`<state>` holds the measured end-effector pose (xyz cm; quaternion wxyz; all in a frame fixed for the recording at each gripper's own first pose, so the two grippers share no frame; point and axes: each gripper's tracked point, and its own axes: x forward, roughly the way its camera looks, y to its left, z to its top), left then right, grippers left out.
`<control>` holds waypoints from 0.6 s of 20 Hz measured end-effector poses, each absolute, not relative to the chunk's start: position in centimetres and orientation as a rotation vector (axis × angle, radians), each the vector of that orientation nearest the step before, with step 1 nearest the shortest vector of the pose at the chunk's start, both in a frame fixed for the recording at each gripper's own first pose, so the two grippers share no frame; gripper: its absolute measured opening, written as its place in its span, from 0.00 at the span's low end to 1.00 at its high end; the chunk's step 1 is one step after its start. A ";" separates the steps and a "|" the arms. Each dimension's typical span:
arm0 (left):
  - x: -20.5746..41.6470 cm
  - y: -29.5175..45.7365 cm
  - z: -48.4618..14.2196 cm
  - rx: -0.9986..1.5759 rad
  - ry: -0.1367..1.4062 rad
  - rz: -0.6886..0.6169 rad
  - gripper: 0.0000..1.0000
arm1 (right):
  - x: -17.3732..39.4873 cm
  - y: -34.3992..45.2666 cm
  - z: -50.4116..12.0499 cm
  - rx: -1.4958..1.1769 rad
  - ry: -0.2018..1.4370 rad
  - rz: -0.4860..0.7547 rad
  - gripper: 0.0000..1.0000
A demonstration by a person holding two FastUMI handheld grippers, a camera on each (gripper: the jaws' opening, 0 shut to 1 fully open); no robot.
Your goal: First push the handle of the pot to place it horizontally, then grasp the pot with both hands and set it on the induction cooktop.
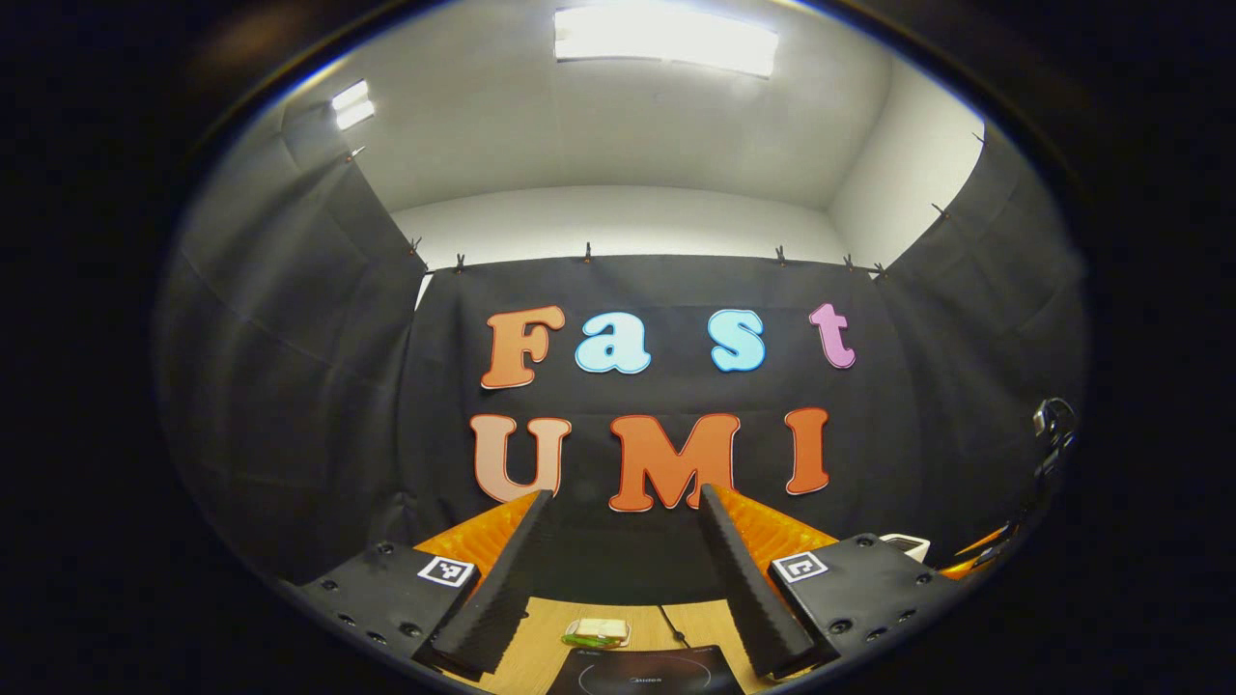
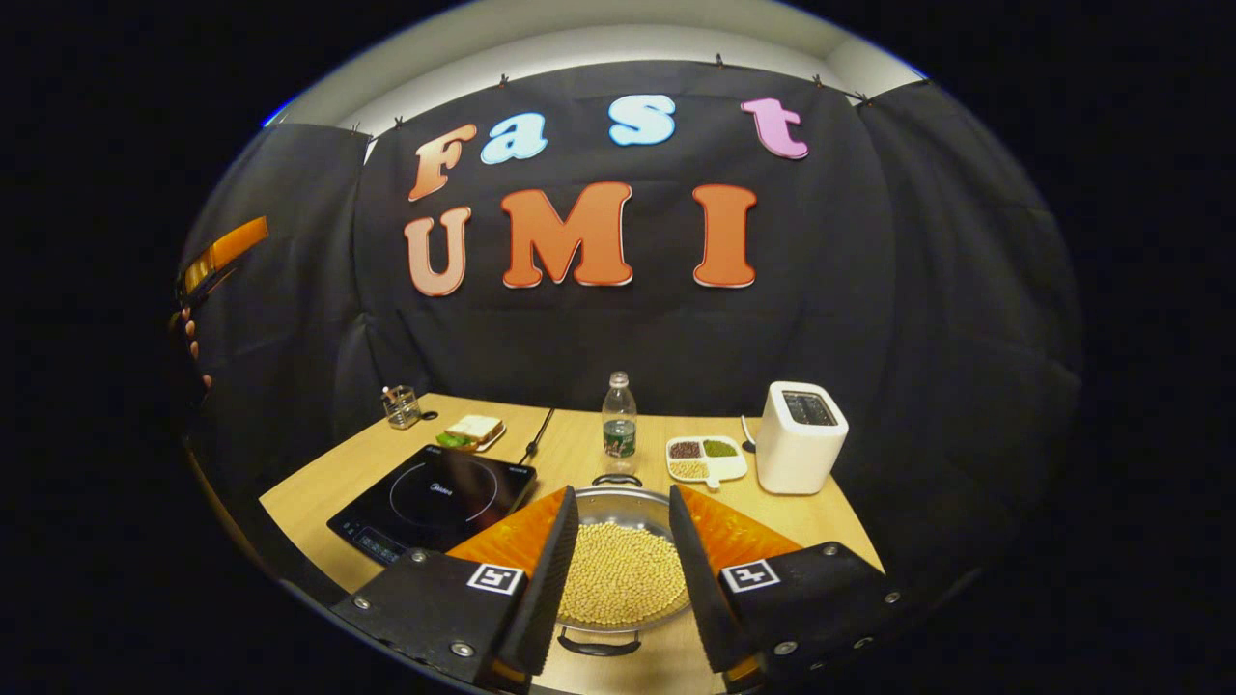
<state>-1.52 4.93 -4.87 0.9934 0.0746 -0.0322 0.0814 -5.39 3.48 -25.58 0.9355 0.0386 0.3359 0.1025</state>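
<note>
Right gripper [image 2: 623, 555]: open wide, holding nothing; raised above the near edge of the table, fingers framing the pot from above without touching it.
Left gripper [image 1: 623, 569]: open wide, empty; held high and tilted up toward the booth wall, well above the table; also seen at the far left edge of the right gripper view, with fingers of a hand [image 2: 190, 340] beside it.
Pot [image 2: 618, 569]: shallow metal pan with two small loop handles, filled with pale beans; sits on the table at the near edge, just right of the induction cooktop, not on it.
Pot handles: one at the far rim [image 2: 616, 479], one at the near rim [image 2: 599, 645], lined up front to back in the right gripper view.
Induction cooktop [image 2: 435, 502]: flat black, bare top, left of the pot; its edge also visible low between the left gripper's fingers.
Table [image 2: 319, 483]: light wood.
Sandwich plate [image 2: 471, 431]: behind the cooktop.
Glass jar [image 2: 400, 406]: at the far left corner.
Water bottle [image 2: 619, 423]: upright, behind the pot.
Divided dish [image 2: 705, 458]: three compartments of dark, green and pale grains, between bottle and toaster.
Toaster [image 2: 800, 439]: white, at the right of the table.
</note>
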 end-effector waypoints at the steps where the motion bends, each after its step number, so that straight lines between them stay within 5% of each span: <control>1: -1.5 5.1 -5.0 0.148 -0.061 0.167 0.96 | -5.8 4.2 -26.5 0.086 0.717 0.230 0.50; 9: -2.2 6.9 -5.8 0.162 -0.054 0.197 0.96 | -9.6 8.8 -32.2 0.197 0.976 0.362 0.10; 12: -2.2 7.8 -6.3 0.157 -0.047 0.211 0.96 | -11.4 11.0 -33.1 0.249 1.084 0.446 0.07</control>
